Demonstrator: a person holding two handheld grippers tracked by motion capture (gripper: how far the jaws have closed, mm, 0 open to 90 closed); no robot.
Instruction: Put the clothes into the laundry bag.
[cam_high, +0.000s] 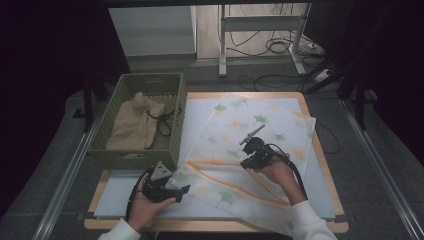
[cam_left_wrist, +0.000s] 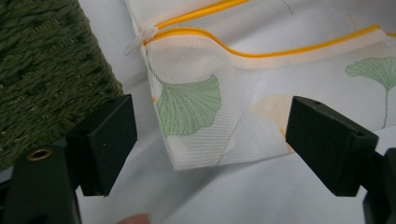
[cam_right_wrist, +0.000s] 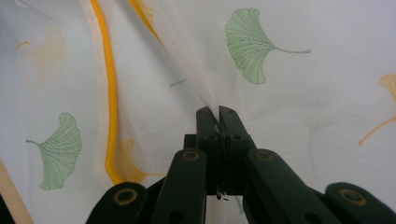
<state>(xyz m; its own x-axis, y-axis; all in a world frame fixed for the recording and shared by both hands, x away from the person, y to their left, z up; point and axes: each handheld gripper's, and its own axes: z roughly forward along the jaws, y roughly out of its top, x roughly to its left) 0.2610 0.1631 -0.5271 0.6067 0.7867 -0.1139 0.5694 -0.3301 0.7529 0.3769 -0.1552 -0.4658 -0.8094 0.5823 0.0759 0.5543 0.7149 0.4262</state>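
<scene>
Jaws on the right gripper (cam_right_wrist: 218, 122) are pinching together on a fold of the white mesh bag (cam_right_wrist: 289, 93), the one with the green and yellow ginkgo leaves printed on it. From the right gripper view the fabric is tenting up into a little ridge that's running straight into the jaw tips, so the pads are clearly biting cloth and not just sitting on it. In the high view that gripper (cam_high: 248, 148) is gripping roughly the middle of the bag (cam_high: 270, 117), which is lying spread over the white sheet (cam_high: 195, 120) on the table (cam_high: 320, 150).

Left gripper (cam_left_wrist: 210, 154) is a different story: jaws are standing wide apart with nothing pinched. The bag's near corner (cam_left_wrist: 196, 140), right below the orange drawstring (cam_left_wrist: 280, 49), is sitting between the two pads but farther out, touching neither. The green woven basket (cam_left_wrist: 46, 70) is crowding right up beside one jaw. In the high view the basket (cam_high: 172, 145) is holding a tan cloth bag (cam_high: 132, 122).
</scene>
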